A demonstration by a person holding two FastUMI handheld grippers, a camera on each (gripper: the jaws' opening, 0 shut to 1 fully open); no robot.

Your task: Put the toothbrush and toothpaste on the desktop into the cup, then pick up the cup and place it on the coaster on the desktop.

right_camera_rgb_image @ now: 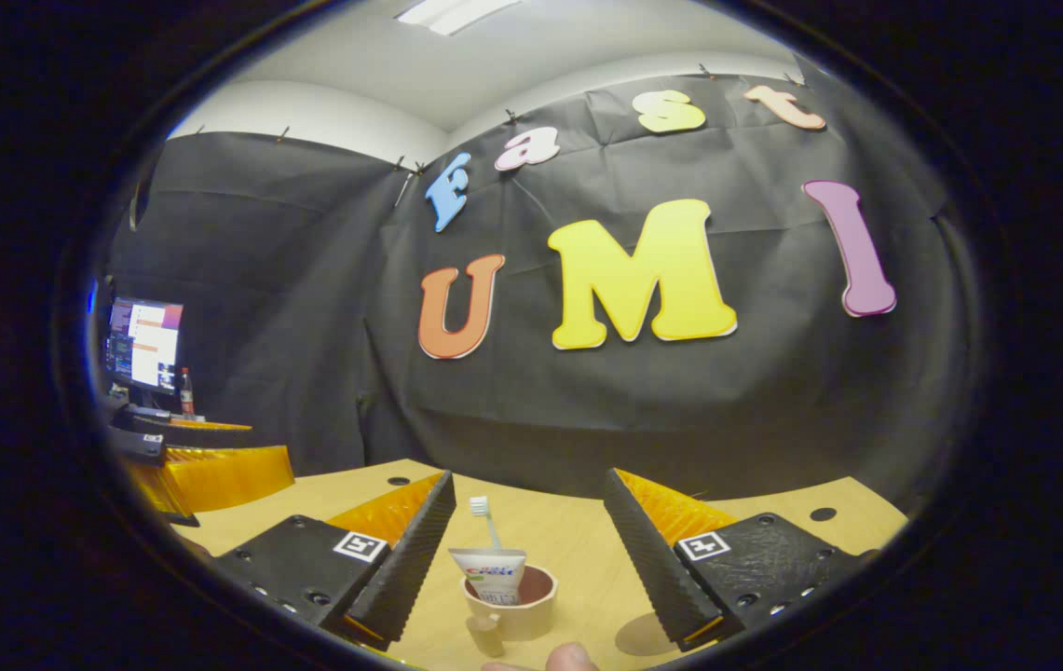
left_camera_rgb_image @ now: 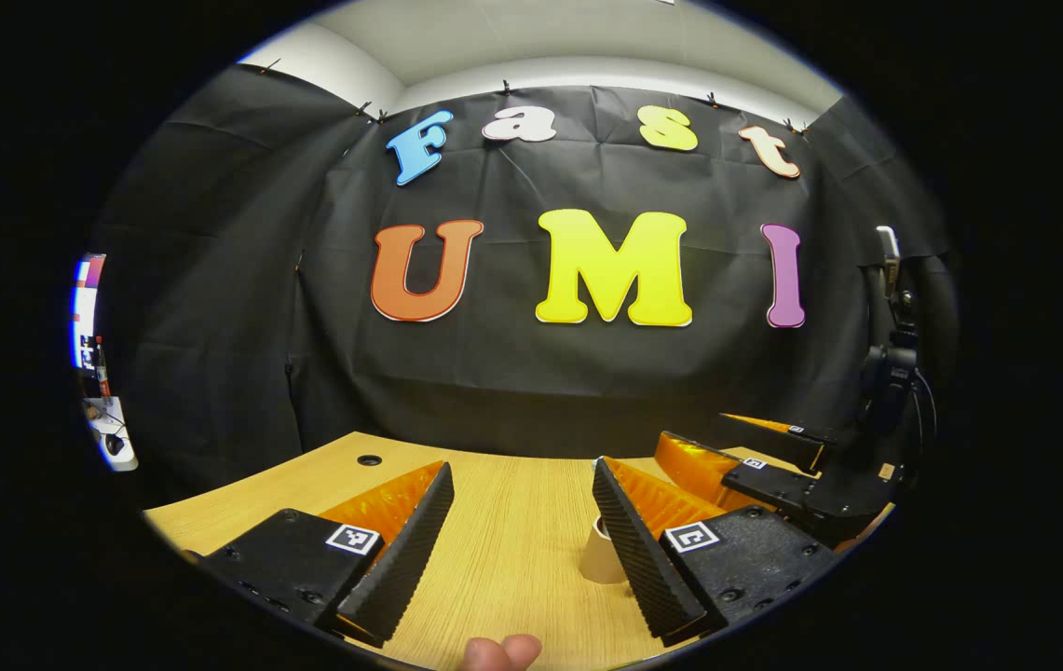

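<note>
The cup (right_camera_rgb_image: 511, 601) is standing upright on the desktop (right_camera_rgb_image: 578, 540), already holding the toothpaste (right_camera_rgb_image: 491, 573) and the toothbrush (right_camera_rgb_image: 484, 522), whose long axes are pointing up out of its mouth; it is sitting straight ahead of the right gripper (right_camera_rgb_image: 522, 550), between its spread, empty fingers but apparently not touching either, handle turned toward the camera; the left gripper (left_camera_rgb_image: 522, 540) is also hanging released with nothing between its fingers, the cup (left_camera_rgb_image: 601, 554) peeking out just beside its right finger; judging by this, the right hand is lying nearer for the lift; the coaster may be the disc at the lower right, though I cannot tell.

Right gripper (right_camera_rgb_image: 522, 545) open, cup (right_camera_rgb_image: 514, 604) between fingers, toothbrush (right_camera_rgb_image: 487, 524) and toothpaste (right_camera_rgb_image: 492, 575) inside
</note>
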